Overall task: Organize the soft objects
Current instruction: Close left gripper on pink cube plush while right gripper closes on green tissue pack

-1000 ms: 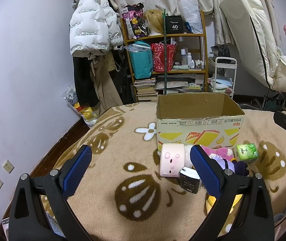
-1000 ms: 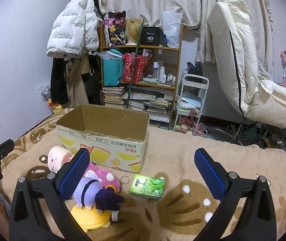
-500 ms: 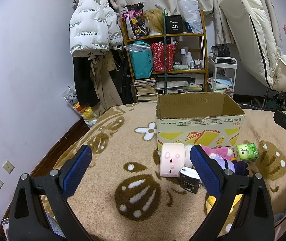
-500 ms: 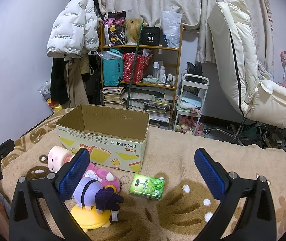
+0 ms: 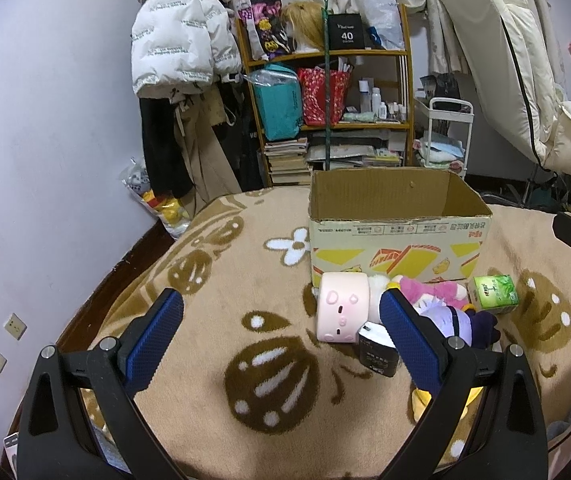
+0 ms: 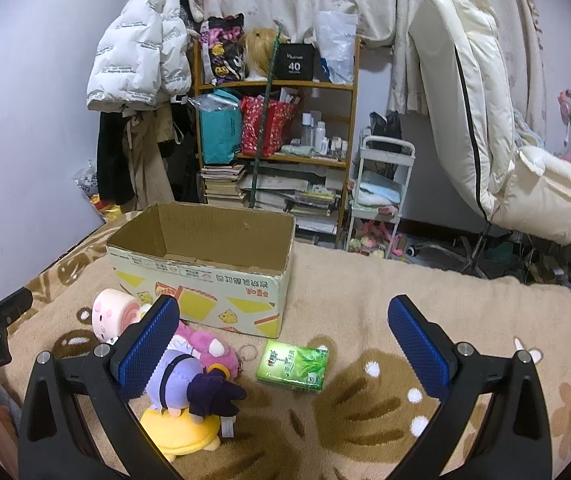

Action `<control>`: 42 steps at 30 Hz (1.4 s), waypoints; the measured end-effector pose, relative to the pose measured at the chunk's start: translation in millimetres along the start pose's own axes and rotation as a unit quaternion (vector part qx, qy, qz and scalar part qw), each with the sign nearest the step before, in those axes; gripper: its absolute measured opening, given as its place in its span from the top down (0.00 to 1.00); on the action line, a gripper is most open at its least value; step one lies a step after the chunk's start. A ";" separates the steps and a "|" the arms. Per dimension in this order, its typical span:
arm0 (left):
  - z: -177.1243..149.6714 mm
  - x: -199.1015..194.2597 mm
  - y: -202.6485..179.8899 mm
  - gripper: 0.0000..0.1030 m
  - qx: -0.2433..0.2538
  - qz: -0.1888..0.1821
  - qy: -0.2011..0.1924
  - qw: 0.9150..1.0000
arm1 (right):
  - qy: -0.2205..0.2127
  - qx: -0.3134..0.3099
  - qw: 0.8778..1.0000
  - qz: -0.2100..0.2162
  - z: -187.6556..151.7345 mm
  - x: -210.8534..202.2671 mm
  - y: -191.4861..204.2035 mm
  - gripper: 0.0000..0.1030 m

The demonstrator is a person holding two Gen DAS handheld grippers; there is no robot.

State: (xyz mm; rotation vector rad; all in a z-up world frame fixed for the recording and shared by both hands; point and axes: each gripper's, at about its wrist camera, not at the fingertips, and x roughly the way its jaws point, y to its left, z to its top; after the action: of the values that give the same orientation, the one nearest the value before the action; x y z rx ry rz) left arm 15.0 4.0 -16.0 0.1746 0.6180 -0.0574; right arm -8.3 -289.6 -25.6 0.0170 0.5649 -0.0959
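Observation:
An open cardboard box (image 5: 397,232) (image 6: 205,276) stands on the brown patterned blanket (image 5: 225,312). In front of it lie a pink roll-shaped plush (image 5: 341,308) (image 6: 111,314), a pink plush (image 5: 429,290) (image 6: 205,340), a purple plush with dark hair (image 6: 189,380) (image 5: 465,320) and a yellow plush (image 6: 183,430). A green tissue pack (image 6: 293,364) (image 5: 493,290) and a small black box (image 5: 377,356) lie beside them. My left gripper (image 5: 281,328) is open, left of the toys. My right gripper (image 6: 283,338) is open, above the tissue pack.
A shelf (image 6: 277,148) crammed with bags, bottles and books stands behind the bed, with a white jacket (image 6: 137,60) hanging to its left. A white cart (image 6: 381,192) and a tilted cream mattress (image 6: 477,100) are at right. The blanket ends at the purple wall (image 5: 45,180) on the left.

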 end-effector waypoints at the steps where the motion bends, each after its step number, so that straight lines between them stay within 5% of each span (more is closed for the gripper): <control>1: 0.1 2.3 -0.4 0.05 0.001 -0.001 0.002 1.000 | 0.003 0.004 1.000 0.004 -1.1 2.1 -1.6 0.00; 9: 11.2 27.0 -10.0 0.05 0.003 -0.015 0.029 0.999 | 0.014 0.013 1.000 0.014 6.5 18.8 -8.8 0.00; 21: 21.5 71.0 -22.5 0.05 0.008 -0.025 0.075 0.997 | 0.088 0.046 0.995 0.017 12.6 64.6 -27.1 0.00; 42: 7.8 159.9 -30.1 0.05 -0.004 -0.047 0.193 0.980 | 0.254 0.102 0.961 0.024 -30.1 171.9 -44.7 0.00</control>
State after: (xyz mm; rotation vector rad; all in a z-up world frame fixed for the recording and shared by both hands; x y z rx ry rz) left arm 146.4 -27.3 -107.1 0.1499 1.0132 -0.1141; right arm 115.8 -347.6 -142.5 0.2635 1.0669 -0.1020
